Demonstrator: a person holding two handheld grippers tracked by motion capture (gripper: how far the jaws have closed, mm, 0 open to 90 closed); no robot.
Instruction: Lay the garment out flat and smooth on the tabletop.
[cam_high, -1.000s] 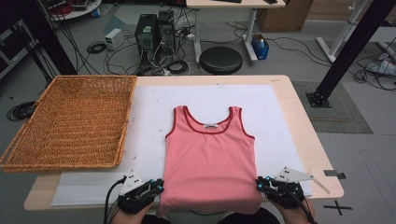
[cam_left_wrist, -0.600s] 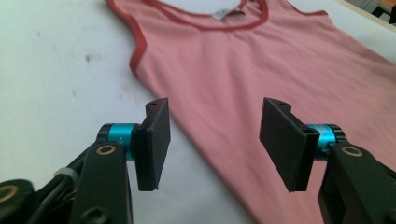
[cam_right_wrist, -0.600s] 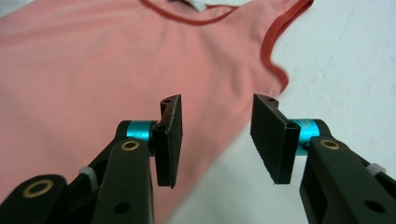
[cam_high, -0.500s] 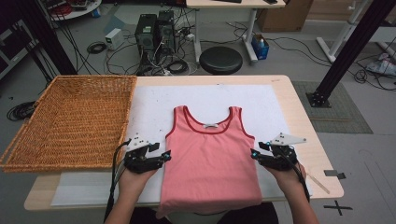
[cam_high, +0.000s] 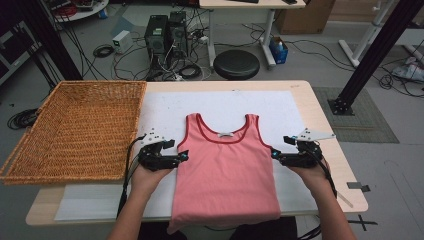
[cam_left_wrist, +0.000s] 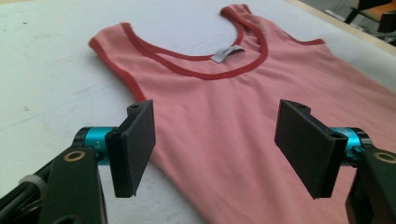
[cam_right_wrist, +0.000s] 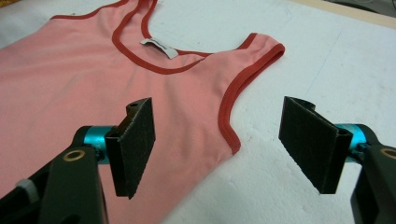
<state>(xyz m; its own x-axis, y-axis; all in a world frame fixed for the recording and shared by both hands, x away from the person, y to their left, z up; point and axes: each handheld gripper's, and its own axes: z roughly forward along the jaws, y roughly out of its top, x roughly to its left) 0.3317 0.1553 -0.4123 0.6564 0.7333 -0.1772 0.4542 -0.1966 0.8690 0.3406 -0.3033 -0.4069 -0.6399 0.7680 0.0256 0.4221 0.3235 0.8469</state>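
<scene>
a wicker basket (cam_high: 75, 130) sits empty at the table's (cam_high: 310, 105) left. the left gripper (cam_high: 181, 157), fingers just spread and holding nothing, flanks the pink tank top (cam_high: 227, 175) lying flat mid-table, hem over the near edge; the right gripper (cam_high: 276, 155) likewise released. folding and basketing appear left.

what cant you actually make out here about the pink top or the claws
- Bottom hem of the pink tank top: high view, it hangs over the table edge, out of sight.
- Print on the neck label: left gripper view, too small.
- Far basket corner: high view, cut off by the left edge.
- Left claw and right claw bodies: cut off by the bottom edges.
</scene>
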